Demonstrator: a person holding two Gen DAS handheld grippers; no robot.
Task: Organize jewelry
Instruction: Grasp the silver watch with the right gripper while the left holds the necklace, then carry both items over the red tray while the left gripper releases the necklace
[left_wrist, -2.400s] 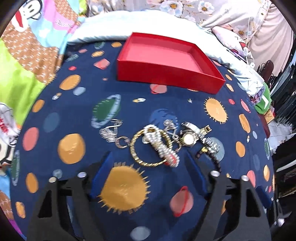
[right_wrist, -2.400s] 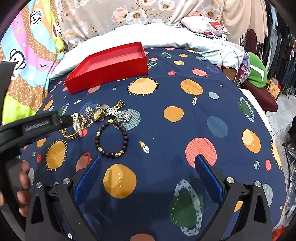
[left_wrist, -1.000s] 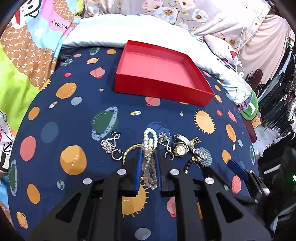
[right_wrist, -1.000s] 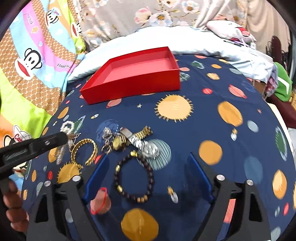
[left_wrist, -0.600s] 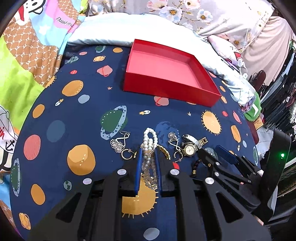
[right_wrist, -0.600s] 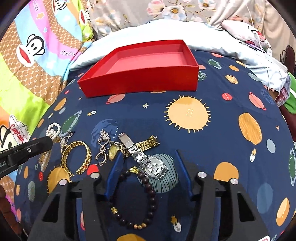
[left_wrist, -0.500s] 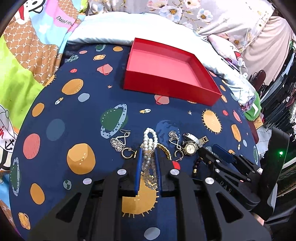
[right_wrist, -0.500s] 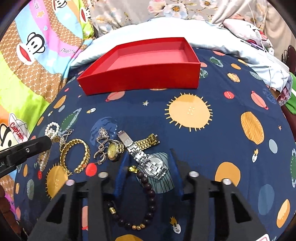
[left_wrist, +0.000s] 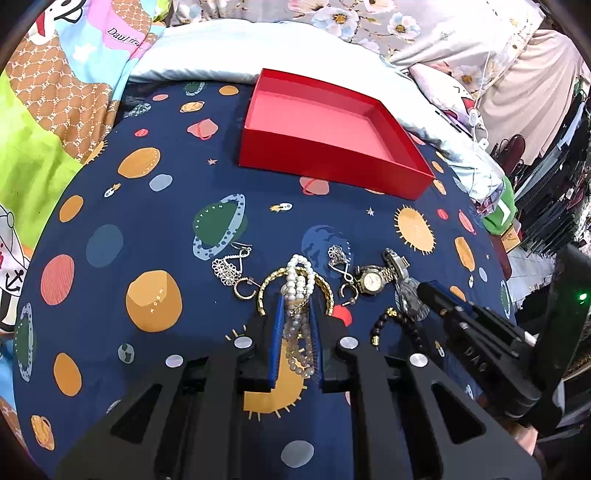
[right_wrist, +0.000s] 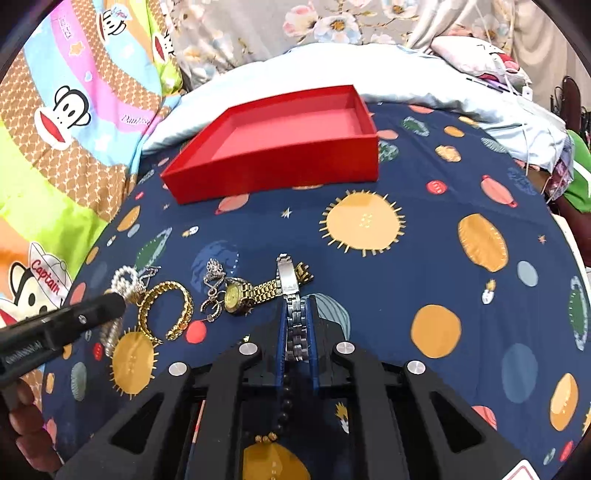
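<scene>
My left gripper (left_wrist: 296, 301) is shut on a white pearl bracelet (left_wrist: 297, 280) that lies over a gold bangle (left_wrist: 266, 286). My right gripper (right_wrist: 295, 304) is shut on a silver watch (right_wrist: 290, 286) by its band. A gold watch (right_wrist: 251, 291) lies just left of it, and shows in the left wrist view (left_wrist: 371, 281). A dark bead bracelet (left_wrist: 397, 325) lies under the right gripper. Silver earrings (left_wrist: 227, 269) and a gold hoop (left_wrist: 244, 290) lie to the left. An empty red box (left_wrist: 325, 133) stands at the back.
Everything sits on a navy planet-print cloth (left_wrist: 147, 206) over a bed. A white pillow (left_wrist: 207, 70) and cartoon bedding (right_wrist: 74, 110) lie behind and left of the box. The bed edge drops off at the right, by a green item (left_wrist: 502, 214).
My right gripper has moved in over the jewelry pile and closed on the silver watch. My left gripper closed on the pearl bracelet earlier and still holds it.
</scene>
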